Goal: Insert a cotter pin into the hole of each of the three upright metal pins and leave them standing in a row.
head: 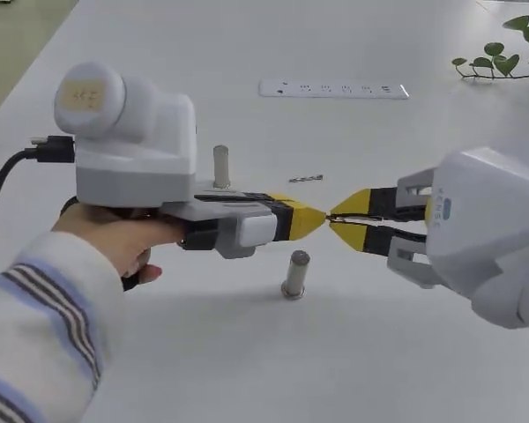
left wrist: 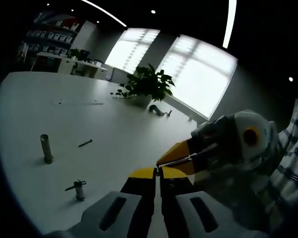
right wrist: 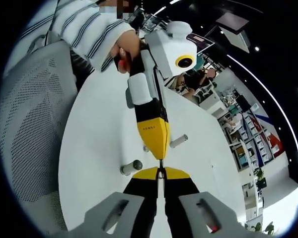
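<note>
Currently the task stands about one third complete, on my judgement. All places below are given relative to the left gripper [head: 316, 219].

On the person's side of it, just below its tips, a near metal pin [head: 294, 275] stands upright on the table [head: 203, 361], and I see no cotter pin in it.

The left gripper itself has its jaws pressed together. The right gripper [head: 335, 217] meets it tip to tip and is clamped on a held cotter pin [head: 329, 218], a thin wire bridging the two. Whether the left jaws also pinch that wire cannot be determined.

Just beyond the left gripper, the left gripper view shows a fitted metal pin [left wrist: 78, 189] with a small piece crosswise through its upper part. I take this for an inserted cotter pin.

Farther beyond stands a far metal pin [head: 220, 166], upright and apparently bare. Beside it lies a loose cotter pin [head: 306, 179], flat on the table.

Outstanding work is two insertions and the lining-up, since the three pins do not form a row.

As to containers, the parts rest directly on the table, not in any tray or box.

Well beyond lie a power strip [head: 333, 89] and a plant [head: 511, 48].
</note>
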